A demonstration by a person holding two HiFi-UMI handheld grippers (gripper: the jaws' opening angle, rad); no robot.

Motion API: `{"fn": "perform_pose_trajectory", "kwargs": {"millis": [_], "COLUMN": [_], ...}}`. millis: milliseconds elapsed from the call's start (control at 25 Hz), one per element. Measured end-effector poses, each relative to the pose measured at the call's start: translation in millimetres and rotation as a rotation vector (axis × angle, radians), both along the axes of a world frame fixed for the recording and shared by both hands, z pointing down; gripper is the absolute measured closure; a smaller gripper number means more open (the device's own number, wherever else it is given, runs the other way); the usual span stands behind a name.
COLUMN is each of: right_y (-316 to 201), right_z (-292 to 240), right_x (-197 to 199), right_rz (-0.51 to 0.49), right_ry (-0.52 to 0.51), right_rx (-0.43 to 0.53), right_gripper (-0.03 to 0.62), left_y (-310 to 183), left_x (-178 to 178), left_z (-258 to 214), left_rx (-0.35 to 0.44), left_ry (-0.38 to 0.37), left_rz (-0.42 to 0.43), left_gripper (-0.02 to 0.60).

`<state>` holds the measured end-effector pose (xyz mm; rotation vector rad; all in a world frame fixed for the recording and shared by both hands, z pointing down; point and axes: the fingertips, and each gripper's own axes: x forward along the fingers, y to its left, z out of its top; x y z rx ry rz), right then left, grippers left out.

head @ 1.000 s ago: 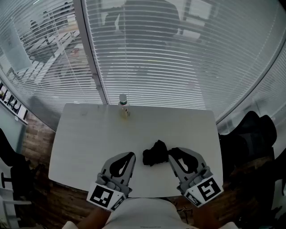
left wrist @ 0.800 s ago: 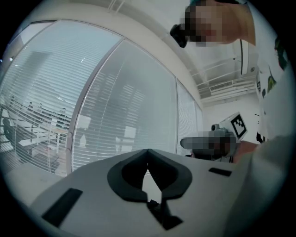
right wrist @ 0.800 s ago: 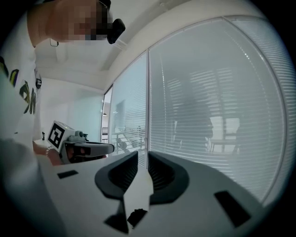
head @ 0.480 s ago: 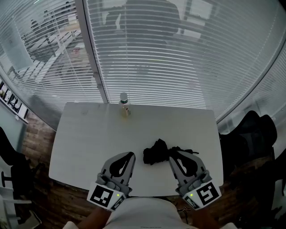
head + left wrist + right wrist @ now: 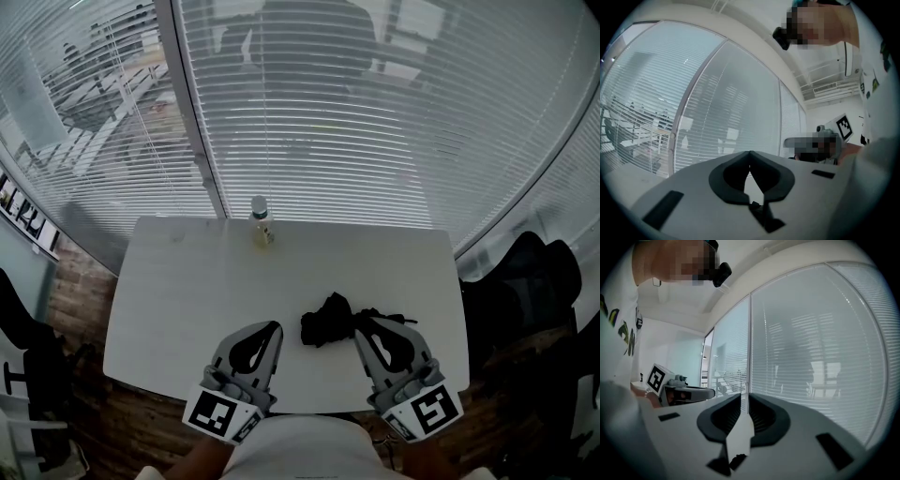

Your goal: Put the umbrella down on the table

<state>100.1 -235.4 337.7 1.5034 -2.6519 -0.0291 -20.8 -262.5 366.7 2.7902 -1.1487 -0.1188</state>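
Along the bottom edge of the head view, the person holds both grippers level over the near side of the white table, marker cubes toward the body and jaws pointing away. The left gripper sits left of centre; in the left gripper view its jaws meet at the tips, with only a hollow between the curved pads behind them. The right gripper sits right of centre. In the right gripper view its jaws are drawn together as well, with a thin pale sliver of background between the ribbed pads.

Between the two grippers, a little beyond their tips, the black umbrella lies folded and crumpled on the tabletop. It is well apart from the left gripper, while its right end is just beside the right gripper's tips; I cannot tell whether they touch. A thin black strap trails from it toward the right, across the top of that gripper.

Farther up, at the table's far edge and slightly left of centre, a small bottle stands upright. Behind it, white slatted blinds fill the upper frame.
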Motion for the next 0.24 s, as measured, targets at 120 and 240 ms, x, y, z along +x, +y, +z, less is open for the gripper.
{"fn": "perform_pose_trajectory", "kwargs": {"millis": [120,240], "right_y": [-0.4,-1.2], "right_z": [0.4,-0.7], "right_x": [-0.4,-1.0], "right_rz": [0.001,0.001], "right_ry": [0.003,0.007], "right_rx": [0.001,0.008], "right_gripper": [0.534,0.534], "left_y": [-1.1,-2.0], "left_x": [0.4,2.2], "left_z": [0.8,0.4], "left_rx": [-0.002,-0.002], "left_ry": [-0.001,0.000], "left_rz": [0.002,0.008], "left_gripper": [0.569,0.569]}}
